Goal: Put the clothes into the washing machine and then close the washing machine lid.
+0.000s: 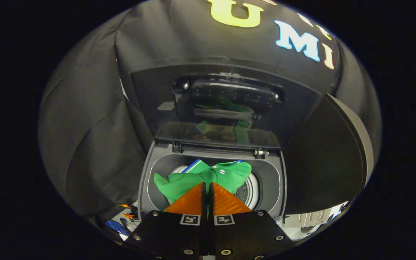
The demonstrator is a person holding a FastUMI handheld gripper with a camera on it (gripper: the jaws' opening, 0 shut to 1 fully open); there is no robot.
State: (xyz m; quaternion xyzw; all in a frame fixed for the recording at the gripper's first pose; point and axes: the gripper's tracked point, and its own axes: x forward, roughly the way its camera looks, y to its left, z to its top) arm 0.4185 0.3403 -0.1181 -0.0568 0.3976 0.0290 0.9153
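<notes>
A top-loading washing machine (pixel 151 173) stands right below me with its dark glass lid (pixel 226 104) raised upright at the back. A green shirt (pixel 226 175) with a blue and white edge is bunched over the pale drum (pixel 248 193), spreading from the left rim toward the middle. My gripper (pixel 208 185) hovers over the opening. Its orange fingers (pixel 188 203) stand almost together, and a thin strip of the green cloth shows in the narrow slit between them, so they are pinching the shirt.
A dark curved panel (pixel 338 155) rises close beside the machine on the right. Small blue (pixel 116 226) and orange (pixel 128 211) items lie on the floor at the machine's left front corner. A white object (pixel 312 218) sits low on the right.
</notes>
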